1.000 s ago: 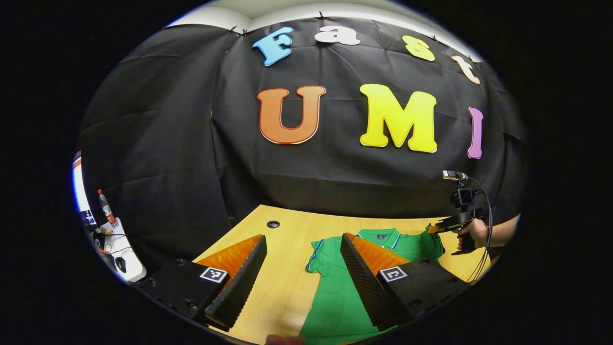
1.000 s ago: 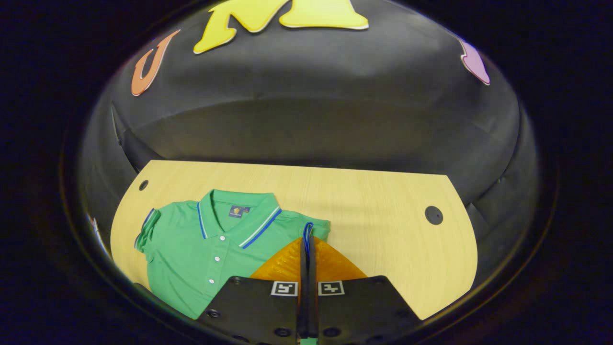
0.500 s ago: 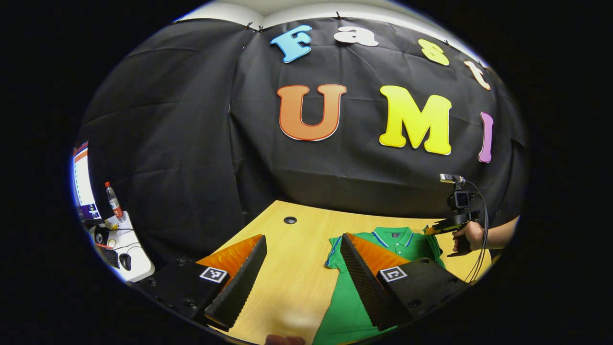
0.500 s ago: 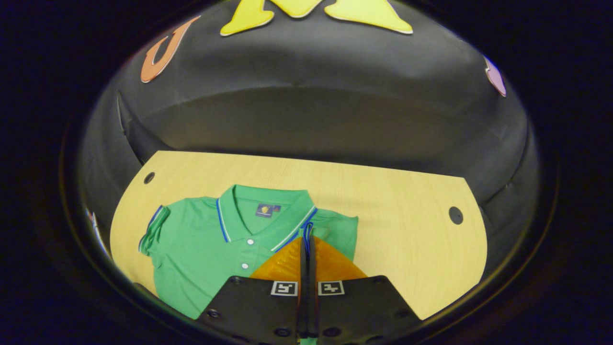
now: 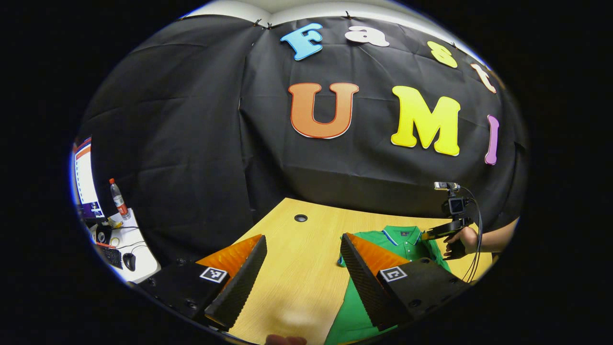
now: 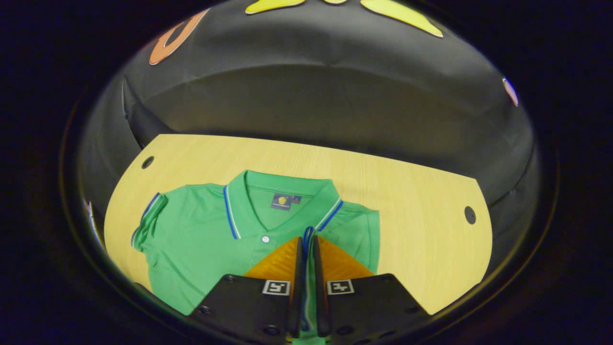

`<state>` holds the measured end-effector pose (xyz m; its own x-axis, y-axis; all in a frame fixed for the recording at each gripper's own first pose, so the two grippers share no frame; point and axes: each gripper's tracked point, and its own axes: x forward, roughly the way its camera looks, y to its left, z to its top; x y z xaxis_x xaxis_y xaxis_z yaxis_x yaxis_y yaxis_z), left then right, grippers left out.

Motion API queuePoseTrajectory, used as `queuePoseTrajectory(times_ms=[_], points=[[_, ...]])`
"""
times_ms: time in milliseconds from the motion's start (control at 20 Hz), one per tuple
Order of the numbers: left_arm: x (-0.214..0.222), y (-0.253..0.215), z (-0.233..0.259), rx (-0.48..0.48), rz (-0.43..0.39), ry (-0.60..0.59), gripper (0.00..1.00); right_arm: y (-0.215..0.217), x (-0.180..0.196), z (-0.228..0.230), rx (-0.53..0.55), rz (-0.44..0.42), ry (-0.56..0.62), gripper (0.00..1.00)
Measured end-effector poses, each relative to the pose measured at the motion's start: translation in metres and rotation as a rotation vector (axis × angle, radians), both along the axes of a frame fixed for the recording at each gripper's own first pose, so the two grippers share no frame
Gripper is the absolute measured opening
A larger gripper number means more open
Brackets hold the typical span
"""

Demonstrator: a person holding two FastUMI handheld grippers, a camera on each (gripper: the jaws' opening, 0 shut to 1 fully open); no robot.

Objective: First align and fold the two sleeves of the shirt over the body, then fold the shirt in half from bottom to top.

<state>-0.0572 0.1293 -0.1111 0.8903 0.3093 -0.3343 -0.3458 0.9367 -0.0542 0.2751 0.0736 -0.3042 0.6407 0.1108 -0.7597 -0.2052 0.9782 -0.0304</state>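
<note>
A green polo shirt [image 6: 201, 244] with a blue-and-white trimmed collar [image 6: 282, 201] lies face up on the wooden table [image 6: 412, 206]. My right gripper [image 6: 306, 237] is shut on the blue-edged cuff of the shirt's right sleeve, held over the chest just right of the buttons; its jaws stand a narrow slit apart. The other sleeve [image 6: 146, 223] lies out to the side. In the left gripper view my left gripper [image 5: 303, 237] hangs open over bare table, left of the shirt [image 5: 407, 239]. Farther off, a hand [image 5: 467, 237] holds the right gripper [image 5: 448, 229] over the shirt.
The table has a cable hole at each far corner [image 6: 147, 162] [image 6: 470, 215]. Off its left edge stands a side desk with a bottle [image 5: 119, 199], a monitor [image 5: 84, 177] and a mouse [image 5: 129, 261]. Black cloth walls close the back.
My right gripper has carried the sleeve cuff leftward over the shirt's body, and its jaws have parted slightly. The left gripper has swung left, staying open.
</note>
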Motion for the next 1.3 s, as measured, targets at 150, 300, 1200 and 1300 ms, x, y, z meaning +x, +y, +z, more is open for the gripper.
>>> queuePoseTrajectory(times_ms=[150,300,1200,1300], points=[[0.007,-0.004,0.008,-0.021,-0.026,-0.024,0.99,0.004,-0.001,0.013,-0.008,0.029,-0.037,0.31],[0.018,-0.006,0.012,-0.013,-0.072,-0.041,0.99,0.005,-0.009,0.037,0.031,0.016,-0.071,0.56],[0.112,-0.046,-0.045,-0.143,-0.369,-0.033,0.98,-0.135,-0.181,0.198,0.018,-0.105,-0.336,0.96],[0.126,-0.049,-0.061,-0.165,-0.376,-0.004,0.98,-0.151,-0.211,0.195,-0.005,-0.111,-0.328,0.96]])
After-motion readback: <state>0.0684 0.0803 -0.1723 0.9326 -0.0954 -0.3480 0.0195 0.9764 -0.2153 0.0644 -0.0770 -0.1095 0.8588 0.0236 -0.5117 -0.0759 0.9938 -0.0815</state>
